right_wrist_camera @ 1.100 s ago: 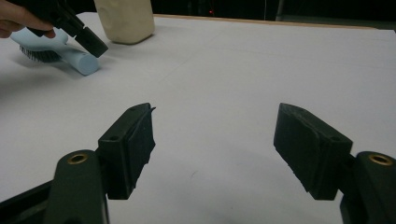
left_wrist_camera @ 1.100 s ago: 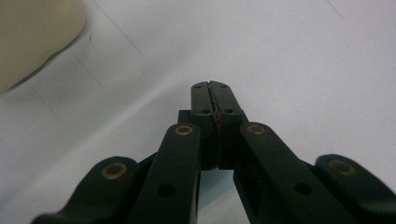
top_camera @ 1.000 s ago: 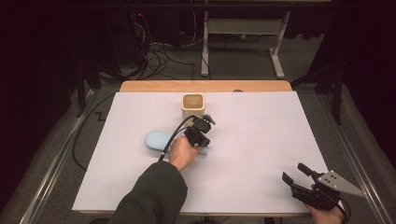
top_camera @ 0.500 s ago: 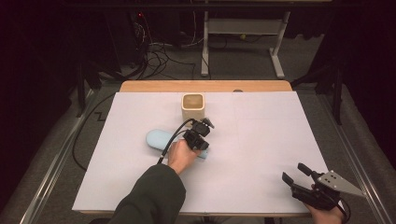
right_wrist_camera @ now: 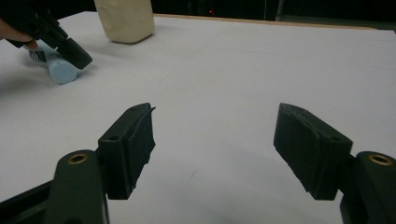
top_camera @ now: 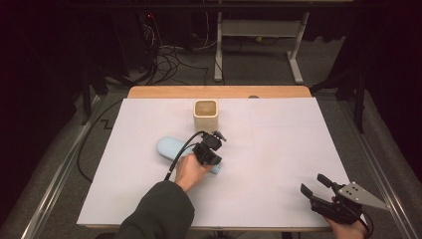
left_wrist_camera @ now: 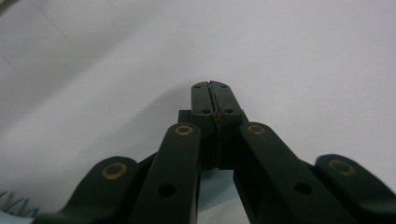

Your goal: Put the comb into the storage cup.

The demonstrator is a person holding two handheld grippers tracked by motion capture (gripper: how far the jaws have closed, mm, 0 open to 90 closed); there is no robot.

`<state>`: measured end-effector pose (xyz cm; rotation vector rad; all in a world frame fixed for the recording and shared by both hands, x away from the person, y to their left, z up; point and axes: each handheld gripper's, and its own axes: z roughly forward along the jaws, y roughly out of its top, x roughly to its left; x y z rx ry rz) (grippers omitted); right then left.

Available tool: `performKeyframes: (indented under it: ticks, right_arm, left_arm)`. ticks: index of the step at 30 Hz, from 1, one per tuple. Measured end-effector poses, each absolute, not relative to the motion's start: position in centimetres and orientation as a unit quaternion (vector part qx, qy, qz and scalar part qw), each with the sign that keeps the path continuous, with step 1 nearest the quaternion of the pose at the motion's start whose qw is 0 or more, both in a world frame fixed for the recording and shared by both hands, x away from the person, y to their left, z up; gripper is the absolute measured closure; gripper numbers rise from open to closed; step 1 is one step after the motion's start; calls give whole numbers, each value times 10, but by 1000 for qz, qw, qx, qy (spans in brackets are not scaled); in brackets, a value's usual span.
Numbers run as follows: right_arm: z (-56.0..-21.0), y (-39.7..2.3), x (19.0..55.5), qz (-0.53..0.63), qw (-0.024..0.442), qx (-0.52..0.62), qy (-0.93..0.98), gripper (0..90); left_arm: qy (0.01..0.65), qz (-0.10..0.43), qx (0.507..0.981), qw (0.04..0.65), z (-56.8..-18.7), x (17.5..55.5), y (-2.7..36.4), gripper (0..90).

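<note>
Left gripper [top_camera: 215, 142] jaws together on nothing, just above the light blue brush [top_camera: 171, 149] lying mid-table near the beige cup [top_camera: 205, 114]. Right gripper [top_camera: 315, 185] jaws apart, empty, near right corner.

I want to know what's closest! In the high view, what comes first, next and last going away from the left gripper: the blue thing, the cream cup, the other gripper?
1. Light blue object, right under the left gripper.
2. Cream cup, just behind it.
3. Right gripper, at the near right corner.
</note>
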<state>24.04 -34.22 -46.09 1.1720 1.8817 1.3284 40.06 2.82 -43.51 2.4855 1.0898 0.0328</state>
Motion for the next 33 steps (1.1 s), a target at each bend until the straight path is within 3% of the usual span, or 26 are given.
performKeyframes:
  ticks: [33]
  right_arm:
    - [-461,-342,241,492,277,434,702,292]
  left_arm:
    - [382,1,897,222,-436,378,44,892]
